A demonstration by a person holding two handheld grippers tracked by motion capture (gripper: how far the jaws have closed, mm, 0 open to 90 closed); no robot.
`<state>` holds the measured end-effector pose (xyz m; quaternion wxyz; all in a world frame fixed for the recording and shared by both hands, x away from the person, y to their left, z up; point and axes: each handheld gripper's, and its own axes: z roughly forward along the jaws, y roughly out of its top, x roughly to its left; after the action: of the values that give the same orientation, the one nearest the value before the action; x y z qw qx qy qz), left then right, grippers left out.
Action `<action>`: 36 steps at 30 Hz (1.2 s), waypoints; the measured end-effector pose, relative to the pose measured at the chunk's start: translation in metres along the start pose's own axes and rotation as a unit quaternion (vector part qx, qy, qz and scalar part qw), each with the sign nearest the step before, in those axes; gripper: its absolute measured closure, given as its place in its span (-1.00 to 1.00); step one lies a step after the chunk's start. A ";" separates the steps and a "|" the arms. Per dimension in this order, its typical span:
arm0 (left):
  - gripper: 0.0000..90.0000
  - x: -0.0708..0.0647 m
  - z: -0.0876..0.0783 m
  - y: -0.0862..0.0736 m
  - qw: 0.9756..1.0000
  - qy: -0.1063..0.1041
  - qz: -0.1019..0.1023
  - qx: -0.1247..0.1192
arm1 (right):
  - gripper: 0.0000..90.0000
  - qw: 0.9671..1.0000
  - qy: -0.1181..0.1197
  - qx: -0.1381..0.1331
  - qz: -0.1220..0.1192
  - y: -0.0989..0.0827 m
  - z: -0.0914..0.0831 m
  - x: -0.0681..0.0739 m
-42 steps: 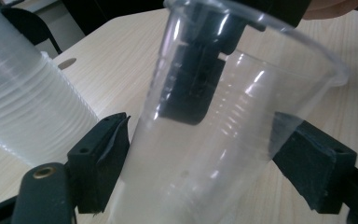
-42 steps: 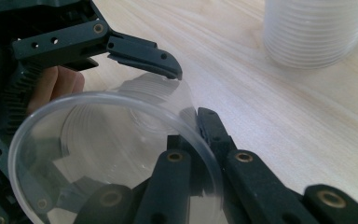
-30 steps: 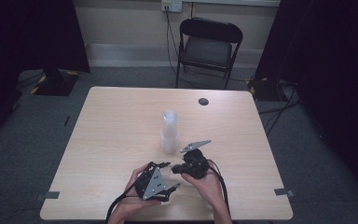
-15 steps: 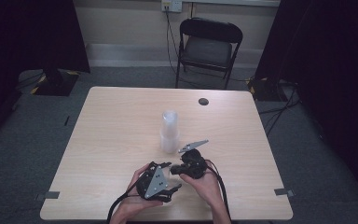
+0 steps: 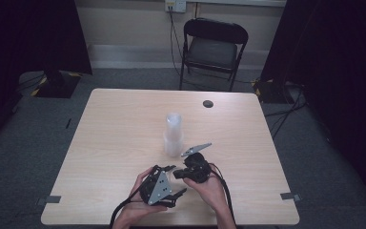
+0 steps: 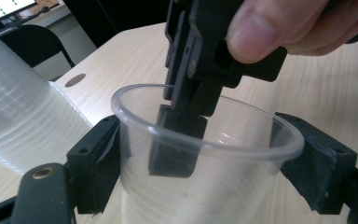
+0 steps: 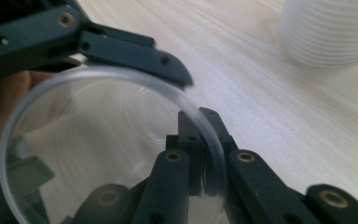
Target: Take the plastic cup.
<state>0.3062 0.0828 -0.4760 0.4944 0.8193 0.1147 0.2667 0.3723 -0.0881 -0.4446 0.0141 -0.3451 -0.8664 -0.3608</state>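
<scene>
At the near edge of the pale wooden tabletop (image 5: 114,124), low in the high view, held in the person's left hand: left claw (image 6: 205,158), spread to either side of a clear ribbed plastic cup (image 6: 205,186). Just been opening, with the cup between the two black pads; one pad close against the wall, the other just off it, so seemingly no real squeeze any more.

Cup itself upright between the two claws, near the person, raised off or barely on the tabletop; cannot tell which.

Just behind it, standing toward the middle of the tabletop: tall stack of clear plastic cups (image 5: 173,136), near but apart from both claws.

To the right, coming in from the person's right hand: right claw (image 6: 182,135), pressed together on the cup's rim, one jaw inside the wall, one outside, pinching the thin plastic.

Farther back and right, well apart: small dark round disc (image 5: 208,103).

Step in hand, by judgement: handing the single cup over from left claw to right.

Next move, likely: draw the left claw clear without brushing the wall, keep the right pinch firm but gentle, and carry the cup level. Thin plastic, so easy to crumple or let slip.
</scene>
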 end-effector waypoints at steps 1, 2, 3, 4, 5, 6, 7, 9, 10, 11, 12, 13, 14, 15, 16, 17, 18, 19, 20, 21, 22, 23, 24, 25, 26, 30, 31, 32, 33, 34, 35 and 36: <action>-0.57 0.000 0.001 0.001 1.000 0.002 0.001 -0.002 | 0.98 1.000 0.002 0.001 -0.001 0.000 0.000 0.000; -0.56 -0.001 0.002 0.001 1.000 0.005 0.009 0.002 | 0.98 1.000 0.000 0.008 -0.003 0.002 0.000 0.002; -0.54 -0.003 0.002 0.002 1.000 0.011 0.014 0.002 | 0.98 1.000 0.001 0.007 -0.004 0.002 0.001 0.002; -0.54 -0.004 0.002 0.003 1.000 0.016 0.022 0.007 | 0.98 1.000 0.003 0.009 -0.004 0.003 0.001 0.003; -0.52 -0.004 0.002 0.003 0.999 0.018 0.032 0.011 | 0.98 1.000 0.003 0.009 -0.004 0.004 0.001 0.003; -0.49 -0.004 0.001 0.003 0.999 0.019 0.032 0.010 | 0.98 1.000 0.002 0.011 -0.003 0.004 0.001 0.003; -0.49 -0.004 0.001 0.003 0.999 0.016 0.028 0.008 | 0.98 1.000 0.003 0.011 -0.002 0.003 0.001 0.003; -0.48 -0.003 0.000 0.003 0.999 0.015 0.029 0.006 | 0.98 1.000 0.003 0.013 0.000 0.003 0.001 0.003; -0.47 -0.004 0.000 0.003 1.000 0.014 0.025 0.002 | 0.98 1.000 0.002 0.011 -0.001 0.003 0.001 0.004; -0.47 -0.004 0.000 0.003 1.000 0.014 0.024 0.002 | 0.97 1.000 0.003 0.013 0.000 0.003 0.001 0.004; -0.47 -0.003 -0.001 0.003 1.000 0.015 0.025 0.003 | 0.97 1.000 0.004 0.012 0.000 0.003 0.001 0.004; -0.46 -0.002 -0.001 0.002 1.000 0.012 0.015 -0.001 | 0.97 1.000 0.003 0.011 0.001 0.003 0.001 0.003; -0.46 -0.002 -0.001 0.002 1.000 0.010 0.012 -0.003 | 0.97 1.000 0.004 0.012 0.000 0.003 0.001 0.003; -0.46 -0.002 -0.001 0.002 1.000 0.012 0.009 -0.004 | 0.97 1.000 0.004 0.013 0.000 0.003 0.001 0.003; -0.46 -0.002 -0.001 0.002 1.000 0.012 0.011 -0.004 | 0.98 1.000 0.004 0.012 0.001 0.003 0.001 0.004; -0.47 -0.003 -0.001 0.002 1.000 0.011 0.017 0.000 | 0.98 1.000 0.004 0.013 0.002 0.003 0.001 0.004; -0.47 -0.003 -0.001 0.002 1.000 0.013 0.021 0.002 | 0.98 1.000 0.000 0.016 0.002 0.003 0.001 0.004; -0.47 -0.004 0.000 0.001 1.000 0.014 0.024 0.002 | 0.98 1.000 -0.001 0.016 0.002 0.003 0.000 0.004; -0.47 -0.004 0.000 0.001 1.000 0.014 0.024 0.001 | 0.98 1.000 -0.001 0.016 0.004 0.003 0.000 0.004; -0.47 -0.004 0.000 0.002 1.000 0.014 0.026 0.004 | 0.99 1.000 -0.002 0.017 0.004 0.003 0.000 0.004; -0.47 -0.004 0.000 0.002 0.999 0.013 0.030 0.005 | 0.99 1.000 -0.006 0.018 0.003 0.003 0.000 0.005; -0.47 -0.005 0.001 0.002 0.999 0.015 0.035 0.008 | 0.99 1.000 -0.008 0.019 0.003 0.003 0.000 0.005; -0.47 -0.004 0.001 0.002 0.999 0.016 0.032 0.008 | 0.99 1.000 -0.011 0.019 0.004 0.003 0.000 0.005; -0.47 -0.005 0.001 0.001 0.999 0.016 0.035 0.007 | 0.99 1.000 -0.012 0.020 0.005 0.003 0.000 0.005; -0.47 -0.005 0.001 0.001 0.999 0.015 0.041 0.010 | 0.99 1.000 -0.013 0.020 0.004 0.003 0.000 0.005; -0.45 -0.004 0.001 0.002 0.999 0.015 0.041 0.008 | 0.98 1.000 -0.018 0.022 0.007 0.004 -0.001 0.005; -0.45 -0.003 0.001 0.002 0.999 0.013 0.030 0.004 | 0.98 1.000 -0.020 0.022 0.006 0.004 -0.001 0.006; -0.44 -0.002 0.000 0.002 1.000 0.011 0.023 0.002 | 0.96 1.000 -0.021 0.021 0.005 0.004 -0.001 0.006; -0.44 0.000 -0.001 0.001 1.000 0.013 0.020 0.002 | 0.91 1.000 -0.020 0.019 0.005 0.004 -0.001 0.006; -0.43 0.001 -0.001 0.001 1.000 0.016 0.000 -0.009 | 0.89 1.000 -0.020 0.014 0.005 0.004 -0.003 0.006; -0.43 0.003 -0.002 0.000 1.000 0.014 -0.009 -0.015 | 0.87 1.000 -0.016 0.004 0.006 0.004 -0.004 0.006; -0.43 0.004 -0.002 0.000 1.000 0.013 -0.015 -0.019 | 0.84 1.000 -0.017 0.000 0.005 0.004 -0.006 0.006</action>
<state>0.3085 0.0860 -0.4739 0.5120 0.8047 0.1282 0.2717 0.3690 -0.0862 -0.4361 0.0005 -0.3556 -0.8646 -0.3549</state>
